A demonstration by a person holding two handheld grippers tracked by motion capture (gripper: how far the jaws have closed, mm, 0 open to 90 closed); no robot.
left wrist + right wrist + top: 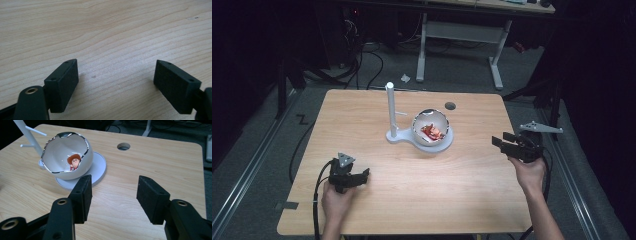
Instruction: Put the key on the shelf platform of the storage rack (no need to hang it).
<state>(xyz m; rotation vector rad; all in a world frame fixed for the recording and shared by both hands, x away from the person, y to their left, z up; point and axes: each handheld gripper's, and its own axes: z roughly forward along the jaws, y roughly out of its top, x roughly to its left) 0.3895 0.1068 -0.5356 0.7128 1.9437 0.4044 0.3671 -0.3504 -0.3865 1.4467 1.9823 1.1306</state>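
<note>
Left tongs (362, 175): jaws spread wide, nothing between them, bare table (112, 30) seen beneath; held low near the table's near edge by the left hand (334, 197).

Right tongs (113, 195): jaws parted with a clear gap, released, nothing gripped or touched; held above the table's right edge by the right hand (528, 172), pointed toward the middle.

The broken-egg bowl (66, 157) is placed ahead and left of the right tongs, well apart, on a white round base (98, 168); a small hatted figure (73, 161) sits inside. A white peg stand (390, 107) is noted just beyond. Open wood lies between tongs and bowl.
</note>
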